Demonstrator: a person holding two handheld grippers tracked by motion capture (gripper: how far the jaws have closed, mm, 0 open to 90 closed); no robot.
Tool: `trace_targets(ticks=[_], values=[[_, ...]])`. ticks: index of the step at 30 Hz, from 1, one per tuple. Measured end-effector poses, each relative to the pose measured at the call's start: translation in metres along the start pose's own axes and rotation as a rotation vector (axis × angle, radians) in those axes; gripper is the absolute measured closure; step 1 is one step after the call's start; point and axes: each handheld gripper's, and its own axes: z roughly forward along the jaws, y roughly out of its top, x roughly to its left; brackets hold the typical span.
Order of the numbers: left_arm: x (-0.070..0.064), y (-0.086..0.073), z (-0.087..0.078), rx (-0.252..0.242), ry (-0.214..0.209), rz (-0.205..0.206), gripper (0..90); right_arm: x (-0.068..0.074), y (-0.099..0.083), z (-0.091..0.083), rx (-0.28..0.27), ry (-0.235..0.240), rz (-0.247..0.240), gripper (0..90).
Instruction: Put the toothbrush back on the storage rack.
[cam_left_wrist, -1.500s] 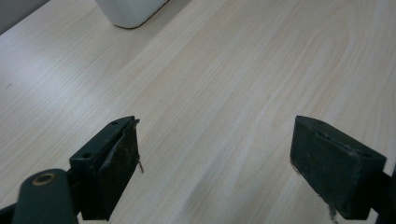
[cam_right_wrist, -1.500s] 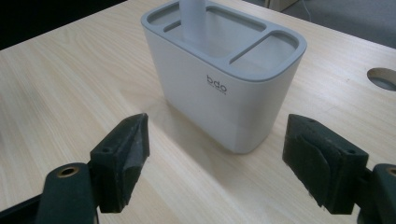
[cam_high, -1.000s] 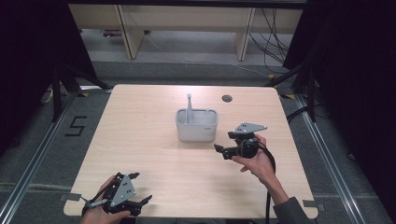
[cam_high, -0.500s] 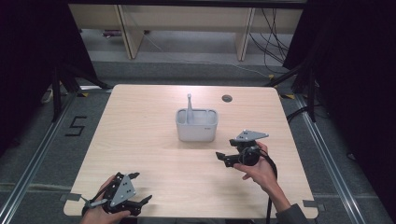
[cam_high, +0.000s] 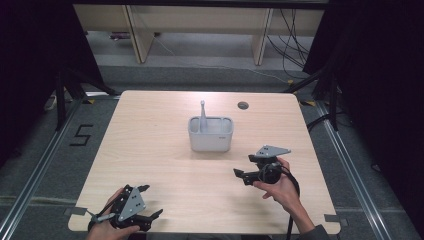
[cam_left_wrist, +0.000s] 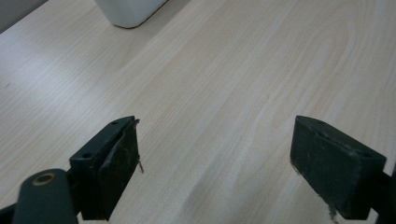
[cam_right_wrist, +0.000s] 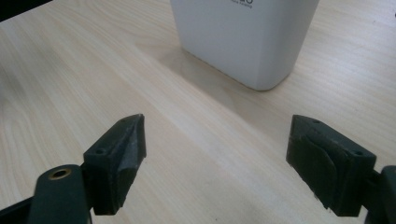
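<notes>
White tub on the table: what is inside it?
A grey stick-like tool stands upright in the tub, leaning at its far left corner. Its lower end and the tub's bottom are hidden by the walls.

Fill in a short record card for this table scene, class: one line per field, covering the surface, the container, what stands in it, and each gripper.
surface: pale wooden table
container: white bin, upright near the table's middle
contents: one grey stick-like tool standing upright in the bin, its top above the rim
table hole: small round dark grommet beyond the bin
left gripper: jaws wide apart, holding nothing, at the near left edge
right gripper: jaws wide apart, holding nothing, near side of the bin, apart from it
</notes>
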Motion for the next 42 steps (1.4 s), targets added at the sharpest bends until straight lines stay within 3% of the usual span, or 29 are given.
trace_targets(ticks=[1,2,4,7,9,11,12,14,15,17,20,21,22,24,25,27,28,29,30,31,32,33,34,37,39,41,42], values=[[-0.001,0.000,0.001,-0.014,-0.001,-0.015,15.0,0.001,-0.001,0.000,-0.003,-0.003,0.008,19.5],[0.001,0.000,-0.001,-0.002,0.001,0.005,15.0,0.003,-0.003,-0.001,0.009,0.006,0.024,19.1],[0.001,0.001,-0.001,0.002,0.003,0.011,15.0,0.003,-0.005,-0.001,0.004,0.000,-0.006,18.9],[0.001,0.001,-0.001,0.007,-0.002,0.011,15.0,0.005,-0.008,-0.004,0.018,0.006,0.023,18.7],[0.001,0.001,-0.001,0.007,-0.001,0.009,15.0,0.004,-0.010,-0.005,0.006,-0.009,0.000,18.8],[0.001,0.001,-0.001,0.009,0.000,0.010,15.0,0.007,-0.013,-0.006,0.012,0.002,0.035,18.8],[0.001,0.001,-0.001,0.007,0.002,0.012,15.0,0.005,-0.014,-0.006,0.006,-0.011,0.002,18.8],[0.001,0.001,-0.001,0.007,0.003,0.013,15.0,0.009,-0.018,-0.007,0.019,-0.002,0.052,18.8],[0.001,0.001,-0.001,0.007,0.002,0.014,15.0,0.009,-0.020,-0.006,0.024,0.022,0.040,18.8],[0.001,0.001,0.000,0.007,-0.002,0.016,15.0,0.010,-0.023,-0.007,0.027,-0.005,0.015,18.8],[0.000,0.001,-0.001,0.013,-0.002,0.017,15.0,0.012,-0.026,-0.008,0.027,0.008,0.026,18.8],[0.000,0.001,0.000,0.011,0.002,0.017,15.0,0.012,-0.027,-0.009,0.020,-0.005,0.008,18.7],[0.000,0.001,0.000,0.010,0.010,0.017,15.0,0.014,-0.028,-0.009,0.024,0.012,0.030,18.7],[0.000,0.001,-0.001,0.012,-0.004,0.015,15.0,0.015,-0.029,-0.010,0.020,0.013,0.019,18.6],[0.000,0.001,-0.001,0.009,-0.004,0.012,15.0,0.018,-0.031,-0.011,0.034,0.014,0.047,18.6],[0.001,0.001,-0.001,0.008,0.001,0.014,15.0,0.015,-0.032,-0.011,0.022,0.028,-0.001,18.5],[0.001,0.001,0.000,0.011,0.001,0.015,15.0,0.017,-0.034,-0.011,0.024,0.038,0.034,18.4],[0.001,0.001,0.000,0.008,0.008,0.016,15.0,0.017,-0.035,-0.013,0.018,0.024,0.018,18.4],[0.001,0.001,0.000,0.013,0.001,0.016,15.0,0.016,-0.036,-0.012,0.012,0.040,0.015,18.4],[0.000,0.001,-0.001,0.013,0.002,0.014,15.0,0.018,-0.037,-0.014,0.020,0.043,0.032,18.3],[0.000,0.001,-0.001,0.010,0.002,0.014,15.0,0.019,-0.038,-0.015,0.014,0.014,0.034,18.1],[0.000,0.001,-0.001,0.007,0.003,0.010,15.0,0.021,-0.039,-0.015,0.014,0.017,0.036,18.1],[0.000,0.001,-0.002,0.009,0.001,0.014,15.0,0.019,-0.040,-0.015,0.012,0.018,-0.001,18.1],[0.000,0.001,-0.001,0.008,0.003,0.011,15.0,0.022,-0.043,-0.017,0.021,0.018,0.038,17.9],[0.000,0.001,0.000,0.011,0.000,0.016,15.0,0.019,-0.045,-0.018,0.014,0.009,0.003,17.7],[0.000,0.001,0.000,0.010,0.000,0.015,15.0,0.022,-0.047,-0.018,0.025,0.017,0.051,17.6],[0.000,0.001,0.000,0.012,0.002,0.016,15.0,0.020,-0.048,-0.018,0.023,0.008,0.019,17.5]])
